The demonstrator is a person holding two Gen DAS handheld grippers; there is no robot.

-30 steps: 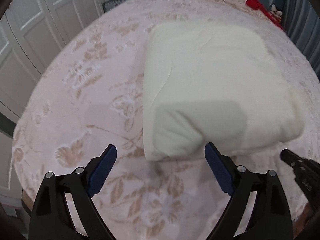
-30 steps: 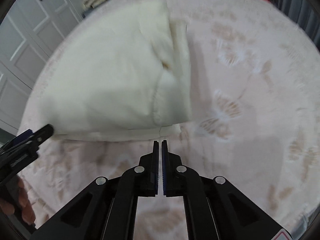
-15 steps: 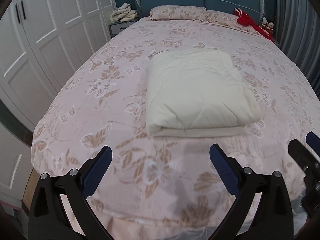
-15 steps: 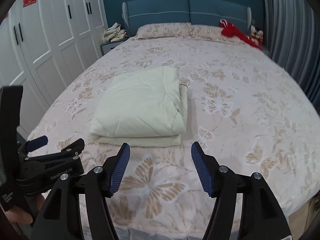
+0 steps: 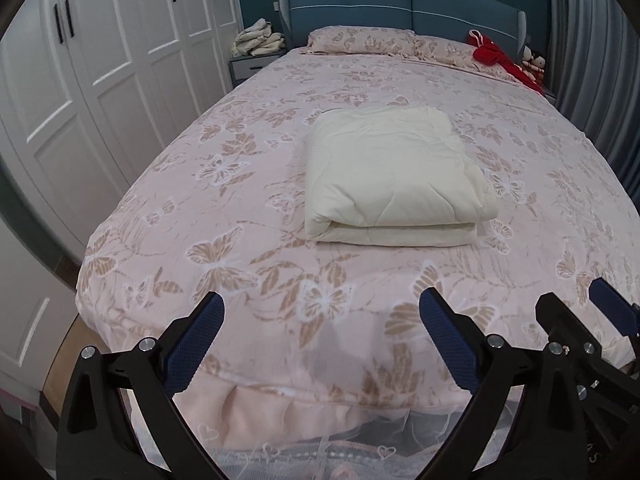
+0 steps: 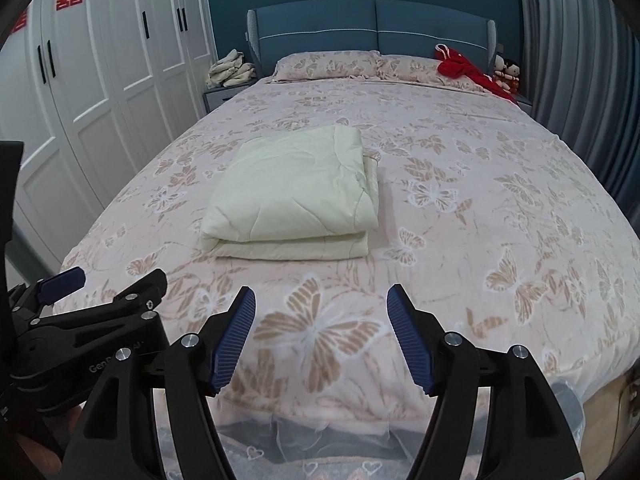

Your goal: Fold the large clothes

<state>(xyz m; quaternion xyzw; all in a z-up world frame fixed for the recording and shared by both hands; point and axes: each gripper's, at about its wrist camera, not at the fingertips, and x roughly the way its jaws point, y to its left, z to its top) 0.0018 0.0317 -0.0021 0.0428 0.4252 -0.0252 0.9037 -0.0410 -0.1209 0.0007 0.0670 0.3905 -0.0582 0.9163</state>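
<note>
A cream quilted blanket [image 5: 390, 178] lies folded into a thick rectangle on the bed; it also shows in the right wrist view [image 6: 298, 196]. My left gripper [image 5: 318, 342] is open and empty, held over the foot of the bed, well back from the blanket. My right gripper [image 6: 322, 338] is open and empty, also over the foot edge. The right gripper shows at the right edge of the left wrist view [image 5: 576, 322]; the left gripper shows at the left of the right wrist view [image 6: 100, 292].
The bed [image 5: 224, 184] has a pink butterfly cover, pillows [image 6: 328, 64] and a blue headboard [image 6: 372, 24]. A red garment [image 6: 466, 70] lies at the head right. White wardrobes [image 6: 104, 60] stand left, a nightstand with clothes [image 6: 230, 70] beside them, grey curtains [image 6: 580, 60] right.
Both grippers have pulled back from the blanket to the foot of the bed. The right gripper went from shut to open. The blanket lies let go, folded.
</note>
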